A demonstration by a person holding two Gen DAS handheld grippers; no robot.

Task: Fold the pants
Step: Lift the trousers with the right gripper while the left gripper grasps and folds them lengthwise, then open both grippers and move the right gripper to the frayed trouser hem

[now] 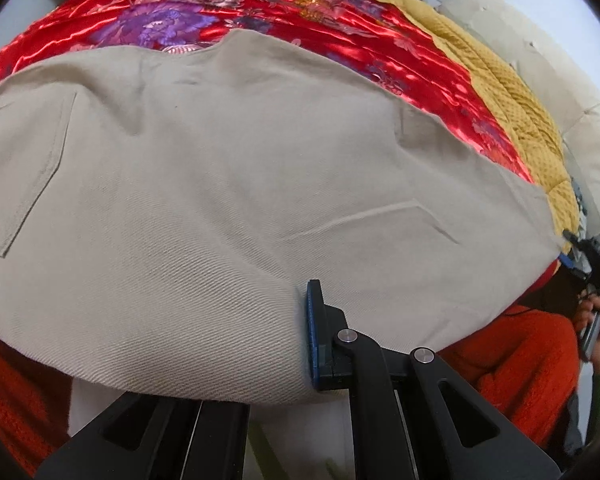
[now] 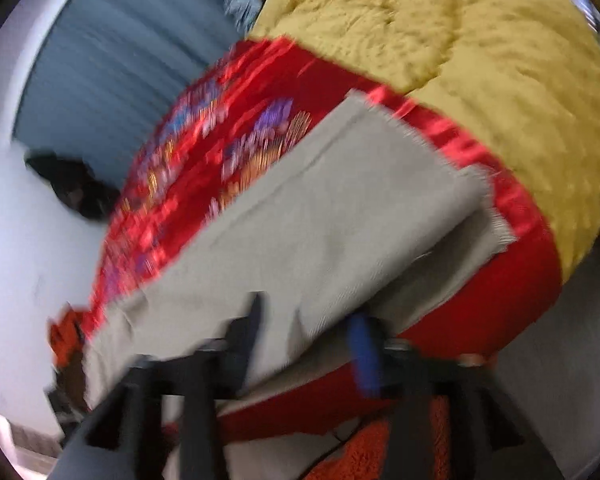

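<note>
Beige pants (image 1: 220, 168) lie spread on a red floral satin quilt (image 1: 180, 12). In the left wrist view the cloth drapes over my left gripper (image 1: 284, 344): its right finger with a blue pad (image 1: 314, 336) shows, the left finger is hidden under the fabric. In the blurred right wrist view the pants (image 2: 320, 216) lie folded in layers with frayed hems at the right. My right gripper (image 2: 308, 340) stands with its jaws apart around the near edge of the cloth, blue pad (image 2: 362, 356) on the right.
A yellow quilted blanket (image 2: 460, 60) lies beyond the red quilt (image 2: 204, 168), also in the left wrist view (image 1: 512, 104). A cream sofa (image 1: 540, 64) is at the right. An orange fuzzy cloth (image 1: 516, 352) hangs at the near edge. A blue curtain (image 2: 116, 64) hangs behind.
</note>
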